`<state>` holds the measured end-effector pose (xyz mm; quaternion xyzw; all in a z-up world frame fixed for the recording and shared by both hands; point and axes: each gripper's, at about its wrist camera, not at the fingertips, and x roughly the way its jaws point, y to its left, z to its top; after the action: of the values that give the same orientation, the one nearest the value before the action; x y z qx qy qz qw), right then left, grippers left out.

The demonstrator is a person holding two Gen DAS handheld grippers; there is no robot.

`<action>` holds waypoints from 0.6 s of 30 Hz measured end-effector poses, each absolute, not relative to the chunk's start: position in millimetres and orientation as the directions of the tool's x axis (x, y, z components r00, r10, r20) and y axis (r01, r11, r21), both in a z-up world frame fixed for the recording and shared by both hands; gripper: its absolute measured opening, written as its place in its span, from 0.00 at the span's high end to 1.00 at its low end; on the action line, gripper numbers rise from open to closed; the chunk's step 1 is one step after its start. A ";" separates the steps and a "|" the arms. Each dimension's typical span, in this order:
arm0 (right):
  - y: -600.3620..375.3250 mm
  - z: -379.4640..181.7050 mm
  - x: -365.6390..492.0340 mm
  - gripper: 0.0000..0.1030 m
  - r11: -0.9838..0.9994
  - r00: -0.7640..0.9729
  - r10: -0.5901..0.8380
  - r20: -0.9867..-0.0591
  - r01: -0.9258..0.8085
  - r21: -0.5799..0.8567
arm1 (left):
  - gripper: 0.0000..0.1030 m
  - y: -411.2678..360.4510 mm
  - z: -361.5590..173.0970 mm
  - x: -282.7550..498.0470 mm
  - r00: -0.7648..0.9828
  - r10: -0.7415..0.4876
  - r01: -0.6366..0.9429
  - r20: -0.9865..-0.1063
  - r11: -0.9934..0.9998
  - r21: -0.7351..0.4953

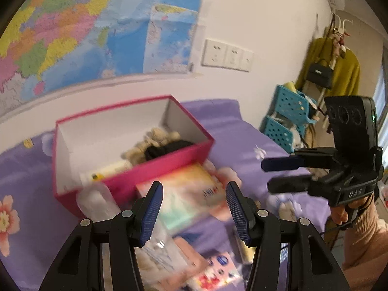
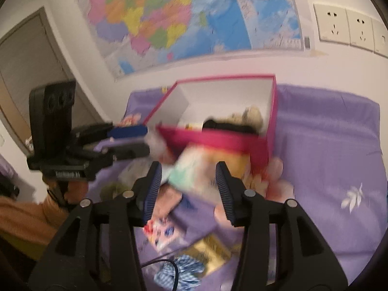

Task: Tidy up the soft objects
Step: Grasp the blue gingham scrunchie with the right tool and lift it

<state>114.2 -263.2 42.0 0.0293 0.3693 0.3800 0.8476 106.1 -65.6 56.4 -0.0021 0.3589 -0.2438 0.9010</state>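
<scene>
A pink open box (image 1: 155, 169) (image 2: 218, 140) stands on the purple bedsheet. Inside lie a beige plush toy (image 1: 155, 138) (image 2: 249, 115), a black soft item (image 1: 167, 150) (image 2: 225, 126) and a white tube (image 1: 109, 169). My left gripper (image 1: 194, 208) is open and empty, above a pastel packet (image 1: 184, 194) (image 2: 208, 169) in front of the box. My right gripper (image 2: 188, 189) is open and empty over the same packet. It also shows in the left wrist view (image 1: 278, 174), to the right. The left gripper shows in the right wrist view (image 2: 135, 140). A blue checked cloth (image 2: 179, 274) lies near.
A clear plastic bag (image 1: 97, 203), colourful packets (image 1: 213, 271) (image 2: 162, 232) and a gold packet (image 2: 211, 252) lie on the bed (image 2: 327, 169). A wall map (image 1: 72, 36) hangs behind. Blue baskets (image 1: 288, 118) and a coat rack (image 1: 334, 68) stand at the right.
</scene>
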 end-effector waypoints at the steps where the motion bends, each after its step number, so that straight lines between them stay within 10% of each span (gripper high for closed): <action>1: -263.5 35.5 108.4 0.52 0.712 0.426 0.658 -0.621 -0.621 0.328 | 0.46 -67.3 52.4 102.1 0.620 -0.439 0.438 -0.651 0.881 -0.177; 18: -287.4 -49.5 62.1 0.35 0.749 0.265 0.580 -0.770 -0.544 0.378 | 0.46 -89.5 1.7 62.1 0.500 -0.506 0.490 -0.703 0.834 -0.253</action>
<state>62.1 -287.4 -49.5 0.0183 0.4925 0.3537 0.7950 62.1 -89.5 1.7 -0.0101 0.4091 -0.2875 0.8659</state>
